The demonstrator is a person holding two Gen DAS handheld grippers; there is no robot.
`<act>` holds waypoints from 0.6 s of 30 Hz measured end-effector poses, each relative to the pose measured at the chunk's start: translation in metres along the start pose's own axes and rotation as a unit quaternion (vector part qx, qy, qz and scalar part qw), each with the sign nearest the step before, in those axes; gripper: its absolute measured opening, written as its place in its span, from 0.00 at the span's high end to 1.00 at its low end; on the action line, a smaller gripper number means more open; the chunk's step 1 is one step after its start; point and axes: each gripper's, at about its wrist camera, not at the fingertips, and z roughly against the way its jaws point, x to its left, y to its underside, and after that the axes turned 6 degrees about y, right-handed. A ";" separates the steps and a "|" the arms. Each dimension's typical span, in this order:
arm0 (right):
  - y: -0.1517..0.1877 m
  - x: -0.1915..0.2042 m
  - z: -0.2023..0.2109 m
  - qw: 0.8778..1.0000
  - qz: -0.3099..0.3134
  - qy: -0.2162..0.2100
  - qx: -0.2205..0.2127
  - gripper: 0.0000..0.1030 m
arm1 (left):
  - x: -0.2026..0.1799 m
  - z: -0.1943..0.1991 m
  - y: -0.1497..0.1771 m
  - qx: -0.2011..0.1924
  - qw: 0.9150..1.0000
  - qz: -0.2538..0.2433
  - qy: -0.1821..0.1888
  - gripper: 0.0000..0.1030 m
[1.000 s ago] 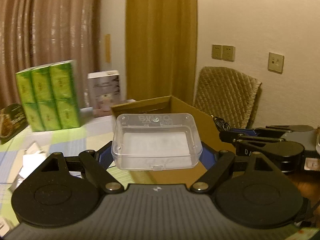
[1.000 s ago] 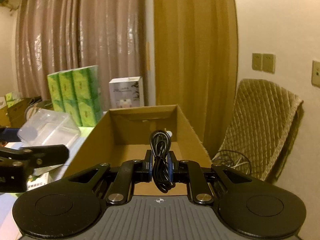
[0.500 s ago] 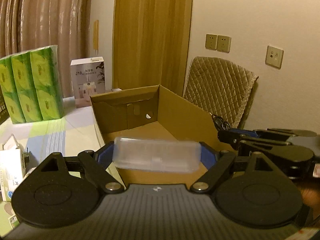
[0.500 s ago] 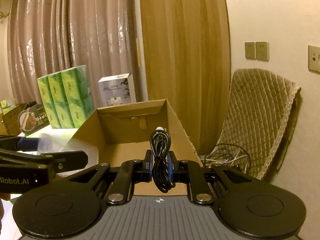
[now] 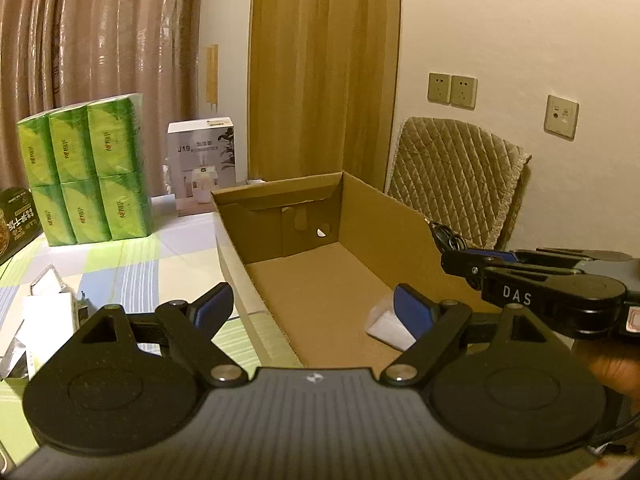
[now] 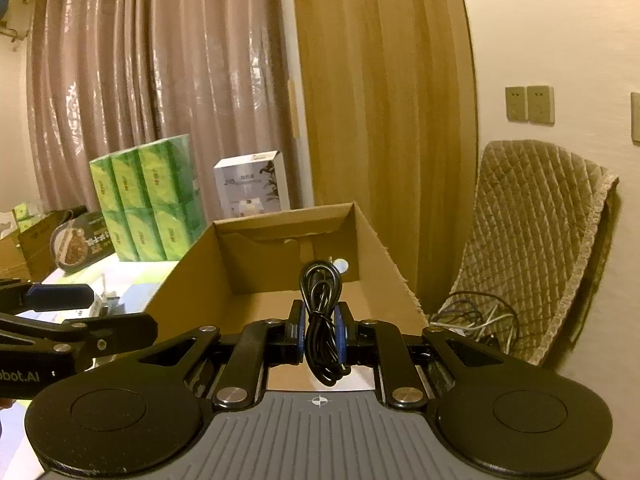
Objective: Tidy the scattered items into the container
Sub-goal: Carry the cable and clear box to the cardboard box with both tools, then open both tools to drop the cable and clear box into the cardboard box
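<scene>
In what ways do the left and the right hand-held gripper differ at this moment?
The left hand-held gripper is open and holds nothing; the right hand-held gripper is shut on a coiled black cable. The left one has a clear plastic box lying below it on the floor of the cardboard box; the right one carries its item above the box. Both have blue pads and face the cardboard box.

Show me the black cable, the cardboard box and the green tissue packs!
black cable [image 6: 320, 320], right wrist view, on its bundled middle.
cardboard box [image 5: 320, 292], left wrist view, on its bare floor.
green tissue packs [image 5: 84, 172], left wrist view, on the front face.
</scene>
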 end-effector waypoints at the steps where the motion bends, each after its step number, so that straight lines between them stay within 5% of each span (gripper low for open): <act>1: 0.000 0.001 0.001 1.000 0.005 0.003 -0.003 0.87 | 0.001 0.001 0.000 0.000 1.000 0.000 -0.001 0.18; 3: 0.001 0.001 0.002 1.000 0.007 0.006 -0.008 0.74 | 0.002 0.004 0.002 0.000 1.000 0.001 -0.003 0.17; 5: 0.000 0.000 0.003 1.000 0.002 0.008 -0.011 0.50 | 0.004 0.007 0.003 0.000 1.000 0.003 -0.006 0.17; 12: 0.001 0.000 0.006 1.000 0.002 0.010 -0.014 0.42 | 0.009 0.015 0.007 -0.001 1.000 0.011 -0.015 0.15; 18: 0.000 0.004 0.013 0.999 0.004 0.010 -0.033 0.17 | 0.018 0.029 0.012 0.000 0.999 0.018 -0.028 0.13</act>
